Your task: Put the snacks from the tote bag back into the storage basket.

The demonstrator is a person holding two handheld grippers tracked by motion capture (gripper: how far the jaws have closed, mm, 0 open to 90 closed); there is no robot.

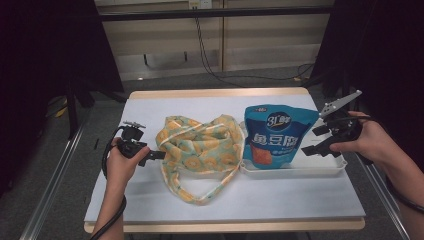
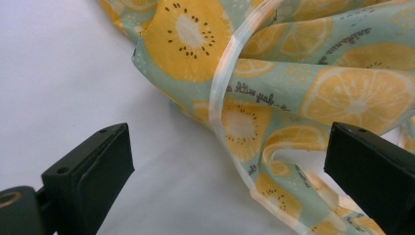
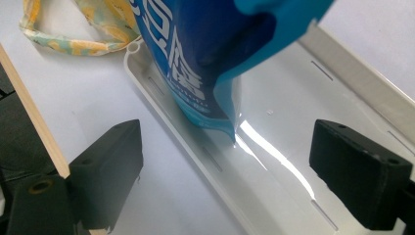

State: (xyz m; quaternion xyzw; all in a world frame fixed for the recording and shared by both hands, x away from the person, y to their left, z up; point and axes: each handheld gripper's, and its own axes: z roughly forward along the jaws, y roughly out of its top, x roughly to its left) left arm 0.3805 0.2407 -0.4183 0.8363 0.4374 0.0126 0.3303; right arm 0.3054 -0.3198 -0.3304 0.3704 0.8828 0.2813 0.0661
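A lemon-print fabric bag (image 1: 205, 145) lies crumpled in the middle of the white table, its handles trailing toward the front. My left gripper (image 1: 156, 155) sits at the bag's left edge. In the left gripper view this gripper (image 2: 227, 147) is open, with the bag's cloth (image 2: 318, 73) and a pale strap (image 2: 220, 93) between its jaws. A blue snack pouch (image 1: 277, 135) stands in a white tray (image 1: 295, 171) at the right. My right gripper (image 1: 310, 141) is open beside the pouch's right edge. In the right gripper view its jaws (image 3: 225, 142) straddle the pouch's lower corner (image 3: 195, 54) above the tray (image 3: 274, 186).
The table's wooden edge (image 3: 29, 112) runs close beside the tray. A bag handle (image 3: 73, 44) lies just beyond the tray's end. Bare white tabletop (image 1: 280, 195) stretches along the front. Dark curtains flank the table, and cables lie on the floor behind it.
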